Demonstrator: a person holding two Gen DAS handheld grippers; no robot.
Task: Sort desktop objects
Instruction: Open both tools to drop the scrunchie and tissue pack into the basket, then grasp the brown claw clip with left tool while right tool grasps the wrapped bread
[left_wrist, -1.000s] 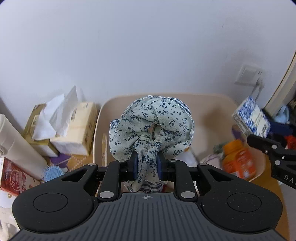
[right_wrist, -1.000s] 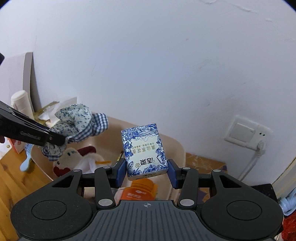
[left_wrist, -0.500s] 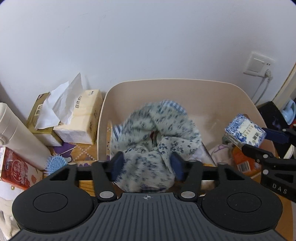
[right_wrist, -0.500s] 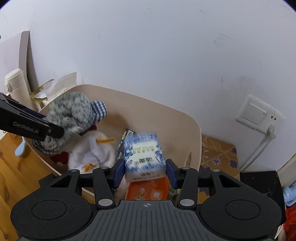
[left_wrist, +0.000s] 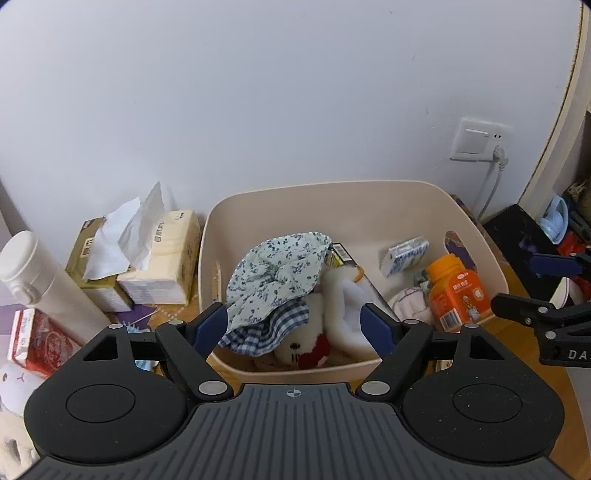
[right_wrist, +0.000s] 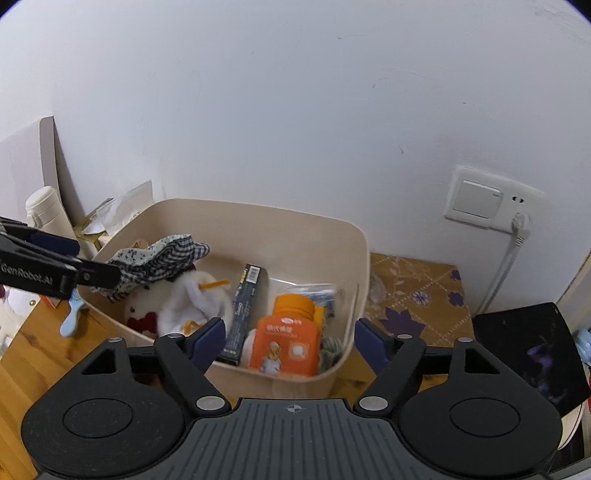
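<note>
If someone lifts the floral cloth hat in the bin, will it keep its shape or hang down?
The floral cloth hat lies crumpled over the plush toy, so it would probably sag when lifted. It looks thin and gathered, so likely light. Pushed, it would probably bunch up rather than slide as one piece.

My left gripper (left_wrist: 294, 328) and right gripper (right_wrist: 290, 341) are matte black with ribbed grey housings, silver screws, blue-padded jaws, and white crosshair marks.
</note>
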